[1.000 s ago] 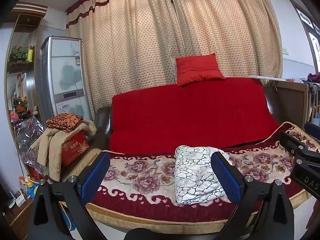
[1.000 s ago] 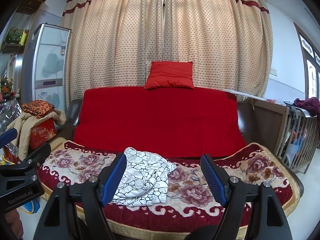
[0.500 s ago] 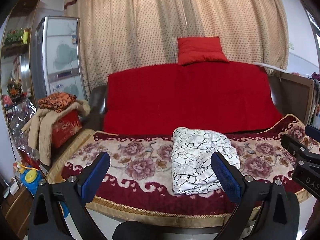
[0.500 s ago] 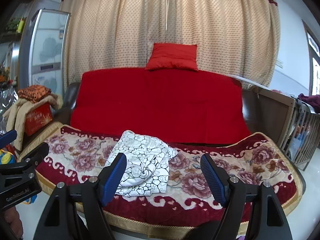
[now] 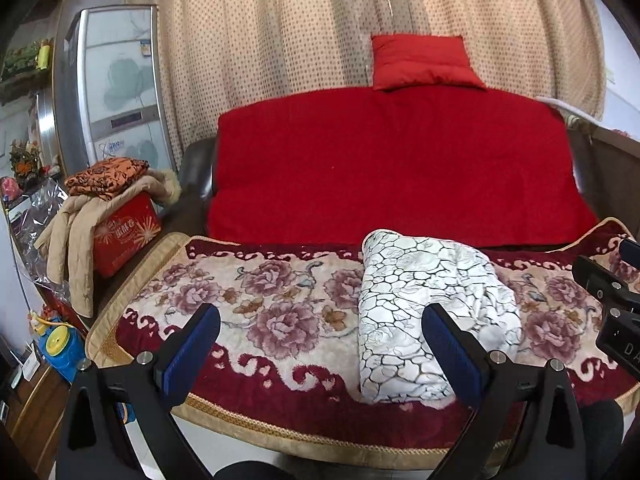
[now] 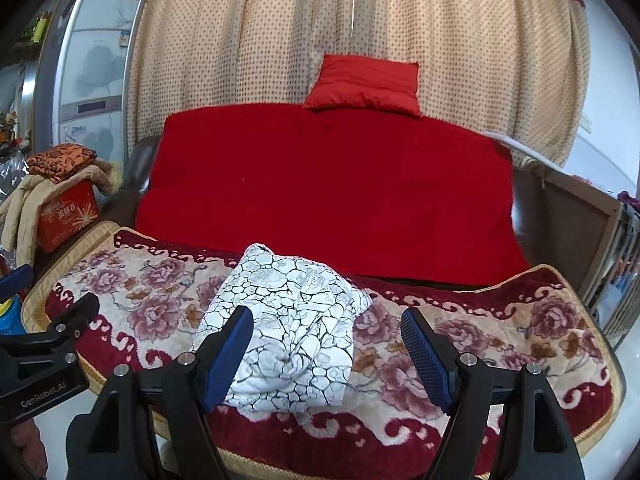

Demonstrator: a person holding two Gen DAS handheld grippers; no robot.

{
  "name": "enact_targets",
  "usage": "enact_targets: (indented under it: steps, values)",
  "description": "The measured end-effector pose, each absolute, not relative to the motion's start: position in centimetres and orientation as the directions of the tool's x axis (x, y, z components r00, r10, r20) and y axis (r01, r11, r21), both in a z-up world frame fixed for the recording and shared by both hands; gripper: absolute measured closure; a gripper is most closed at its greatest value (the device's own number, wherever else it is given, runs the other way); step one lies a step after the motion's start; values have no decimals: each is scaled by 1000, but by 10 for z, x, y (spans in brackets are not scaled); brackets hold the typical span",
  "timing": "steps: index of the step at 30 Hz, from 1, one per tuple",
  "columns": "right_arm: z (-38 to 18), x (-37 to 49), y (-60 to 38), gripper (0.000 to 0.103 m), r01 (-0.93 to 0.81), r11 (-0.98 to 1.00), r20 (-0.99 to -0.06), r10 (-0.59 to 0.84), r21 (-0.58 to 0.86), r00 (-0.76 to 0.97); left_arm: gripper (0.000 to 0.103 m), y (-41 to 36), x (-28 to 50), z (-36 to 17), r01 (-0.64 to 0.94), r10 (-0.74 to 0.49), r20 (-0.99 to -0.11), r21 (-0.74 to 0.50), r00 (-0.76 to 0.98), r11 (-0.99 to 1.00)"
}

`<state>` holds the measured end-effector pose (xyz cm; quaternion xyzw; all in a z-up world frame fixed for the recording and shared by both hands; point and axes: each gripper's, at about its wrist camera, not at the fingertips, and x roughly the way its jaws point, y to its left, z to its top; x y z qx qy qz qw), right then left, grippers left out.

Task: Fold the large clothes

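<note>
A white garment (image 5: 432, 312) with a black crackle pattern lies bundled on the floral blanket (image 5: 256, 304) that covers the sofa seat. My left gripper (image 5: 320, 340) is open, short of the seat's front edge, and the garment lies just beyond its right pad. In the right wrist view the same garment (image 6: 288, 320) sits ahead and left of centre. My right gripper (image 6: 326, 344) is open too, with its left pad in front of the garment's near end. Nothing is held between either pair of fingers.
A red throw (image 5: 396, 164) covers the sofa back, with a red cushion (image 5: 420, 62) on top before dotted curtains. At the left stand a red box (image 5: 124, 232) draped with a beige coat, folded orange cloth, and a fridge (image 5: 108, 80). A wooden unit (image 6: 580, 216) is at the right.
Both grippers have moved closer to the sofa and lower, so the white garment and the blanket look bigger and nearer. Both stay open. The garment has not moved.
</note>
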<state>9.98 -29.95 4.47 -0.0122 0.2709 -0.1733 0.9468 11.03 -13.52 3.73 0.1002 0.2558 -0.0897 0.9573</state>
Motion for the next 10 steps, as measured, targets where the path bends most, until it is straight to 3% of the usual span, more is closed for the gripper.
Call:
enact_targets:
  steps: [10]
  values:
    - [21, 171, -324, 24, 297, 946, -541, -318, -129, 779, 2, -142, 201, 15, 258, -201, -555, 25, 807, 966]
